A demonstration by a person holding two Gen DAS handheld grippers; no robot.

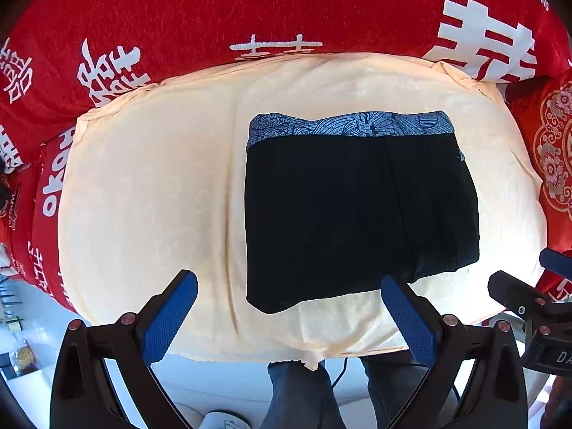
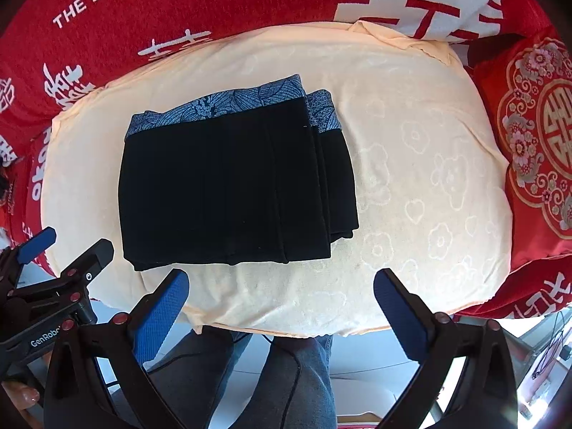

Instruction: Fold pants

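Nearest me, in both wrist views, a person's legs in dark grey-blue jeans (image 2: 296, 375) stand below the edge of the work surface, with a thin black cable (image 2: 296, 389) trailing across them. My left gripper (image 1: 289, 318), black with blue textured pads, hangs with its fingers spread wide and nothing between them, above the near edge of the cloth. My right gripper (image 2: 280, 312), of the same make, is also spread wide and empty, hovering over the near edge further right. Each gripper shows at the side of the other's view.

Beyond the fingers lies a pale cream towel embossed with flowers and bears (image 2: 422, 193), spread flat over the surface. On it rests the pair of black pants with a blue leaf-patterned waistband (image 2: 228, 186), folded into a compact rectangle of stacked layers. The waistband lies along the far side, the folded layers stepping out on the right. The pants sit left of centre in the right wrist view, clear of both grippers.

Farthest away and around the towel is a red cloth printed with large white characters and English lettering (image 1: 214, 18). At the far right lies a red cushion with gold floral embroidery (image 2: 540, 136)
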